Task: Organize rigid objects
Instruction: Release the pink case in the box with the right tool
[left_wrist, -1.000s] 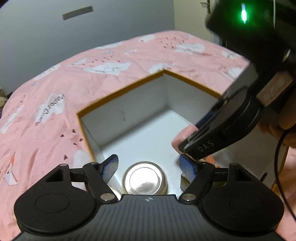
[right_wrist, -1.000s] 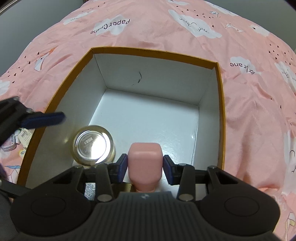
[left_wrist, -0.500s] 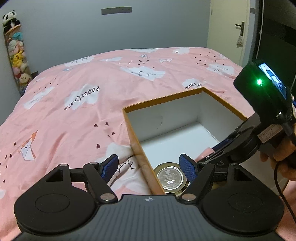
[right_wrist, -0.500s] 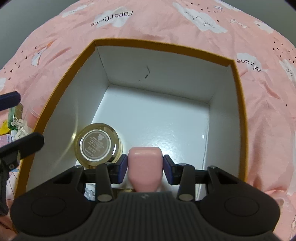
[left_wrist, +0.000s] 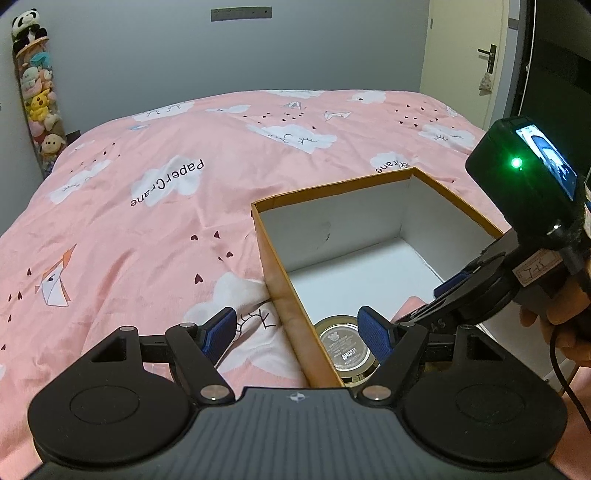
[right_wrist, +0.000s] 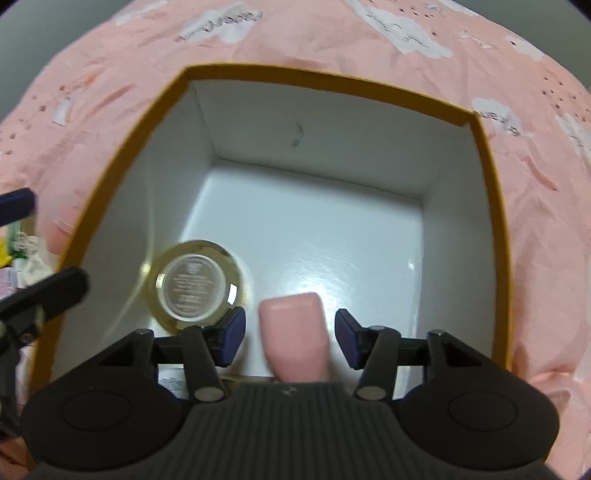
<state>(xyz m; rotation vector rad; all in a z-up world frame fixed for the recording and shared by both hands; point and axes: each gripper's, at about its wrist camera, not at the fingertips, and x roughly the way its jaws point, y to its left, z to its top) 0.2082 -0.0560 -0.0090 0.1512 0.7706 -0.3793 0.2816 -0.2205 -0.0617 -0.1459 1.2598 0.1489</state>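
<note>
Right gripper letting go of the pink block inside the box; left gripper idle over the near rim.

Bed (left_wrist: 155, 229) with pink cloud-print cover carries the open box (right_wrist: 369, 144), white inside, mustard rim. Right gripper (right_wrist: 288, 338) points steeply down into it, fingers (right_wrist: 232, 339) opening: pink block (right_wrist: 293, 336) stands between them with a gap on each side, pads off it. Its long axis runs toward 12 o'clock, in line with the fingers, so a straight pull-back looks clear. Round gold-rimmed jar (right_wrist: 194, 282) sits on the box floor at 10 o'clock from the block, just beside the left-hand finger. Left gripper (left_wrist: 295, 332) wide open, holding nothing, straddling the box wall.
</note>
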